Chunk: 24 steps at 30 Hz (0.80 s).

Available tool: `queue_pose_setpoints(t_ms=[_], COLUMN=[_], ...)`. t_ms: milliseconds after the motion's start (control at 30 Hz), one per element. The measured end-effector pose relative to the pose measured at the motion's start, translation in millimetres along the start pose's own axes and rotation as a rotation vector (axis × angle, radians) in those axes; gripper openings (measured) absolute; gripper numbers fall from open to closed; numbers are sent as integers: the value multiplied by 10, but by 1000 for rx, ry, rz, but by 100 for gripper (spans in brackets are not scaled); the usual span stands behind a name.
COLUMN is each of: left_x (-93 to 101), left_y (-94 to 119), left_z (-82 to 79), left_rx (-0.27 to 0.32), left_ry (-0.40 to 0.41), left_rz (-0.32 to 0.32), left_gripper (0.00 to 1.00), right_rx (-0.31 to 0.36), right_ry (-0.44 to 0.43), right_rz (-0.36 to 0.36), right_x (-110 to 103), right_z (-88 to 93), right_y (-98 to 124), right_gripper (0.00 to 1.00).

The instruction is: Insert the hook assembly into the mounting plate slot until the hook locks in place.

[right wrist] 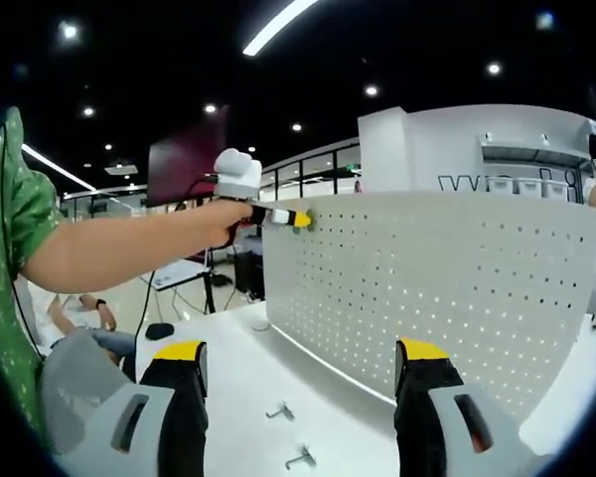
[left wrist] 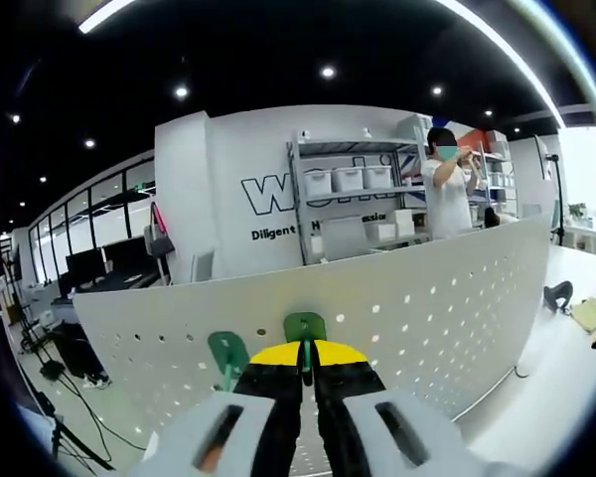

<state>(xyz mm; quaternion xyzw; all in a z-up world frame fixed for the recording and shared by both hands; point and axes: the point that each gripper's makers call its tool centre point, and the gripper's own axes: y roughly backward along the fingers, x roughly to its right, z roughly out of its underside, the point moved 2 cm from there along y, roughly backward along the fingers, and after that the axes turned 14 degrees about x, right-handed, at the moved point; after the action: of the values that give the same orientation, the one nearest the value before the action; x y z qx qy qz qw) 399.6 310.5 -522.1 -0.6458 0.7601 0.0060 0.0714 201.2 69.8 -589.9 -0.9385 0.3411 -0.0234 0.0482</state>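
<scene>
Left gripper view: left claw [left wrist: 306, 366] nearest the lens, yellow-tipped jaws pressed together on a green hook [left wrist: 305, 328], held right against the white perforated mounting plate [left wrist: 397, 298]. Second green hook [left wrist: 227, 353] sits on the plate just left of it, apparently already in a slot, though can't tell if it's locked.

Right gripper view: right claw [right wrist: 296, 370] has jaws wide apart, nothing between them, hovering over the white tabletop [right wrist: 238, 378]. Two small metal hooks [right wrist: 278, 410] lie loose on the tabletop between the jaws, near the plate's foot. Left claw [right wrist: 300, 219] also seen here from the side, at the plate's upper edge, w/ a bare forearm [right wrist: 129, 248] and green sleeve [right wrist: 15, 214] behind it.

Containers: behind the plate, a metal shelf rack [left wrist: 358, 189] carries white lidded bins [left wrist: 348, 179] in a row; contents not visible. A person [left wrist: 445, 189] stands at the rack.

Writing: big dark letters on the wall behind the rack, starting "WO", rest blocked; smaller line below starts "Diligent", remainder too small to read.
</scene>
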Motion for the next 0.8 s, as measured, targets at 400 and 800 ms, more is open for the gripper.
queue_pose_setpoints(t_ms=[400, 800], left_x=[-7, -2], left_y=[-1, -20], left_z=[14, 39], left_rx=[0, -4], left_ry=[-13, -33], left_rz=[-3, 1], left_gripper=[3, 3], right_rx=[-1, -5], right_ry=[2, 1], right_rz=[6, 11], right_x=[5, 11], right_z=[-7, 7], right_y=[20, 20], right_gripper=[78, 78])
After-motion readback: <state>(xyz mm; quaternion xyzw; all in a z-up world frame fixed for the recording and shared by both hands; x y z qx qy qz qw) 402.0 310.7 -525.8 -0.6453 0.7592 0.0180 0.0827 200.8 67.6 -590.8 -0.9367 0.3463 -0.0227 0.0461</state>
